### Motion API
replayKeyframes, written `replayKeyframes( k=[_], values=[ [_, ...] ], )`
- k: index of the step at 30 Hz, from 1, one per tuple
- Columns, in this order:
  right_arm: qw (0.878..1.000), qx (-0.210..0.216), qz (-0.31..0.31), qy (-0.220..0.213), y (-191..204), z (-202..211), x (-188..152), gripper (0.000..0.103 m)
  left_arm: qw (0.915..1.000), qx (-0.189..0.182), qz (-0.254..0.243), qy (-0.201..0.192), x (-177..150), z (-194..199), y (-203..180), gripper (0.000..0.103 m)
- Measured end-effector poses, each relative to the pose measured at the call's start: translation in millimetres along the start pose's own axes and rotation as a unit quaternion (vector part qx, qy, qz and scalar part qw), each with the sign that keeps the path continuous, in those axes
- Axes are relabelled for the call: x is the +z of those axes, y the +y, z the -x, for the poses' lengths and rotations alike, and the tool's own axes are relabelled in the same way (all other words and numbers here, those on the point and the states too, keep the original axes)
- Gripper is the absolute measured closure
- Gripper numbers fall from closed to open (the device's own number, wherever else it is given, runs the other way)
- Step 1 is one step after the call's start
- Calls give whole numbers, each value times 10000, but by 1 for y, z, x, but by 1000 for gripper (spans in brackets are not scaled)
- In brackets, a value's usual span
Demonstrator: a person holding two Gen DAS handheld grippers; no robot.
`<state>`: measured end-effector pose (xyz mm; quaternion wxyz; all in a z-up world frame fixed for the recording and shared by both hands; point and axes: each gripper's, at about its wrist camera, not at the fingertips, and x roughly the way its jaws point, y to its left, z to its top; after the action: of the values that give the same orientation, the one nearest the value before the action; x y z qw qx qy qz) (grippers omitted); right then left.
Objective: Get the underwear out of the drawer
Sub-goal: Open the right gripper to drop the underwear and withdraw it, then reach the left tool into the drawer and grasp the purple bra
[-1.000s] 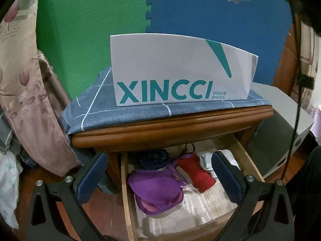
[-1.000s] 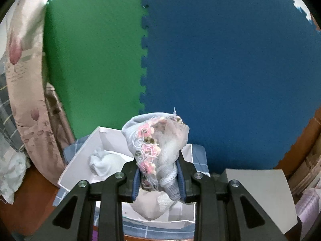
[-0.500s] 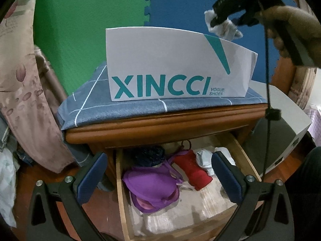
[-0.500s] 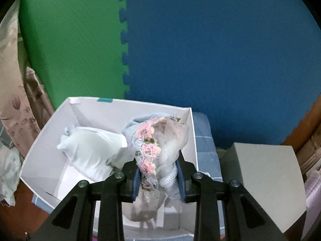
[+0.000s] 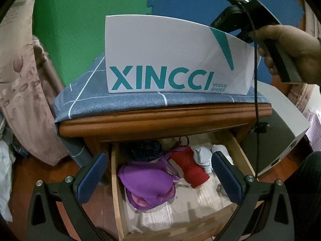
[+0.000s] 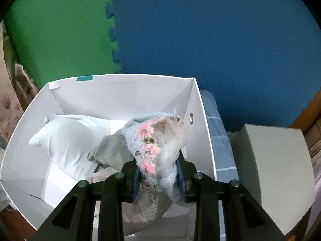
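Note:
My right gripper (image 6: 158, 175) is shut on a pale blue lace underwear with pink flowers (image 6: 154, 138), held low inside the white shoe box (image 6: 124, 86). A white garment (image 6: 66, 138) and a grey piece (image 6: 112, 150) lie in the box. In the left wrist view the box (image 5: 170, 60) stands on the nightstand; the right gripper's body and a hand (image 5: 289, 46) dip behind its right end. My left gripper (image 5: 158, 174) is open, hovering in front of the open drawer (image 5: 115, 172), which holds a purple bra (image 5: 148, 182), a red garment (image 5: 190, 166), a dark lace piece (image 5: 146, 150) and white pieces (image 5: 202, 156).
A blue checked cloth (image 5: 120, 104) covers the wooden nightstand top (image 5: 160, 120). A white cabinet (image 5: 280, 124) stands to the right. A floral curtain (image 5: 18, 80) hangs at the left. Green and blue foam mats (image 6: 180, 30) line the wall behind.
My right gripper came down with the lace underwear from above the box into it. The left gripper stayed nearly in place before the drawer.

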<state>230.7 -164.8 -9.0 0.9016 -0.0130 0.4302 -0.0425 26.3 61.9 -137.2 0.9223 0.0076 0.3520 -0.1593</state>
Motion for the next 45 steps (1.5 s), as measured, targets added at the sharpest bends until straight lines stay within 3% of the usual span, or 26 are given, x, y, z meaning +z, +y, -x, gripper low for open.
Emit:
replayKeyframes(
  k=[10, 13, 14, 15, 22, 24, 26, 29, 35, 37, 40, 42, 45],
  values=[
    [9998, -111, 142, 22, 8, -1, 2, 70, 10000, -22, -38, 62, -2, -3, -1, 1],
    [9997, -76, 211, 16, 12, -2, 2, 57, 10000, -23, -37, 86, -2, -3, -2, 1],
    [9997, -15, 229, 1, 15, -1, 2, 45, 9999, -24, -43, 92, -3, -3, -2, 1],
    [9996, 173, 189, -67, 16, 2, 1, 40, 9999, -25, -53, 99, -3, -4, -2, 1],
    [9924, 1059, -143, -615, 5, 47, -9, 37, 9996, -111, 34, 244, -7, -8, 3, 1],
    [9863, 1374, -237, -887, -9, 74, -26, 34, 9992, -139, 195, 334, -10, -11, 9, 1],
    [9835, 1430, -206, -1088, -23, 93, -48, 27, 9982, -108, 338, 477, -13, -17, 14, 1],
    [9815, 1466, -85, -1228, -48, 110, -98, 24, 9972, -30, 388, 636, -20, -24, 17, 1],
    [9873, 1331, -112, -865, -94, 101, -200, 23, 9927, 218, 412, 1115, -38, -44, 25, 1],
    [9863, 1466, -297, -695, -107, 87, -229, 23, 9899, 327, 486, 1295, -46, -53, 29, 2],
    [9858, 1571, -379, -452, -109, 73, -236, 24, 9850, 519, 472, 1574, -47, -66, 32, 5],
    [9789, 1916, -317, -640, -108, 77, -237, 23, 9824, 564, 244, 1762, -45, -74, 28, 5],
    [9741, 2151, -304, -622, -101, 72, -235, 23, 9717, 767, -764, 2102, -46, -92, 9, 5]
  ],
)
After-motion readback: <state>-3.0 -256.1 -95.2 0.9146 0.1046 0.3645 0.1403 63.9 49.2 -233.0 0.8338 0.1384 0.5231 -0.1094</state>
